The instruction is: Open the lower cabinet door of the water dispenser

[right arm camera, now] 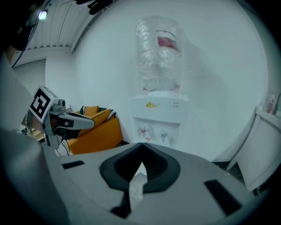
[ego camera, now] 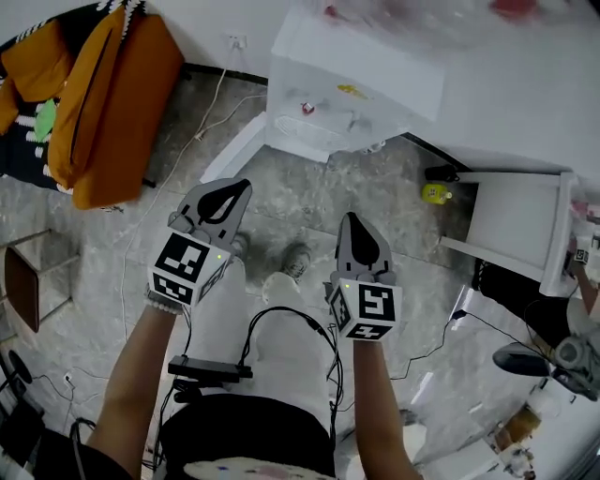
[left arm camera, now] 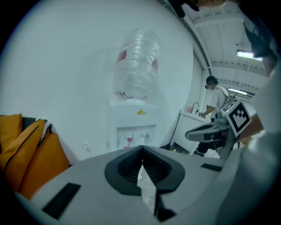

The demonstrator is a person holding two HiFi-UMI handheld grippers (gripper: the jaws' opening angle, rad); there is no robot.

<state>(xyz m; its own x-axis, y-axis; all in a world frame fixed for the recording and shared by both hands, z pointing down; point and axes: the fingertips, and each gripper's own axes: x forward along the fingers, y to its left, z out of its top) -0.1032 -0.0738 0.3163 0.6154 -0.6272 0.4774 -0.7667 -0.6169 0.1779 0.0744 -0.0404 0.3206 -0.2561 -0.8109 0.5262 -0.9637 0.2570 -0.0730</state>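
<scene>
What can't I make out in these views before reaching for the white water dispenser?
The lower cabinet door of the white water dispenser: in both gripper views the shut jaws of the left gripper and right gripper cover everything below the taps; the head view's steep angle shows no door.
The clear water bottle: head view, blurred and cut by the top edge.
The small yellow object: head view, too small to identify.

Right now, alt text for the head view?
Seen from above, the left gripper and right gripper, both shut and empty, are held side by side over a grey stone floor, pointing toward a white water dispenser. Orange cushions lie at left.
</scene>
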